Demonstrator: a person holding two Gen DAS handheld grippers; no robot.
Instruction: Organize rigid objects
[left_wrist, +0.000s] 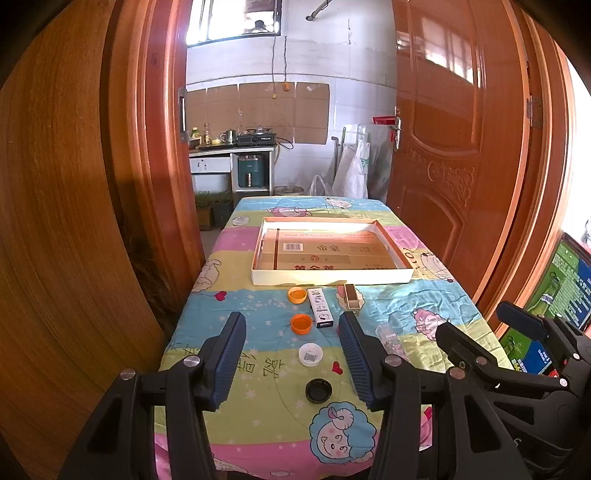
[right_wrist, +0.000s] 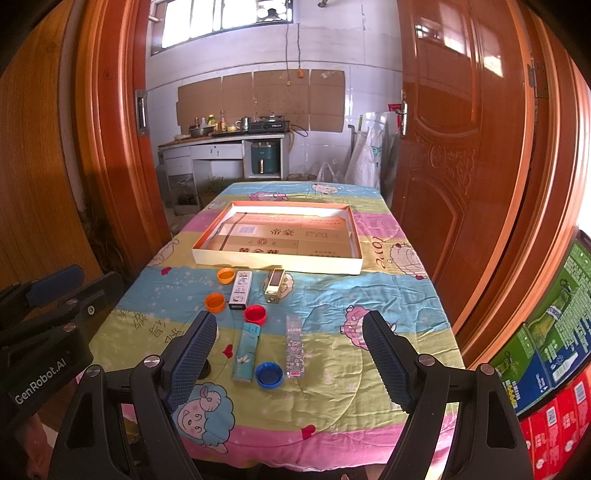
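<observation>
A home kitchen: a gas stove (right_wrist: 268, 126) and condiment bottles (right_wrist: 211, 121) on a tiled-wall surface (right_wrist: 221, 137), beyond wooden doors (right_wrist: 458, 155).

**Two wrist cameras facing down one table from its near end**

Both fisheye views sit just above the near edge of the table (left_wrist: 258, 424), tilted downward and looking along its length toward the shallow box (left_wrist: 332, 277) at 12 o'clock and the kitchen doorway beyond. The left wrist view stands to the left; the right gripper (left_wrist: 491, 328) shows at its 4 o'clock. The right wrist view stands beside it, with the left gripper (right_wrist: 55, 291) at 9 o'clock. Both share the tabletop, the box and the orange caps (right_wrist: 215, 302).
</observation>
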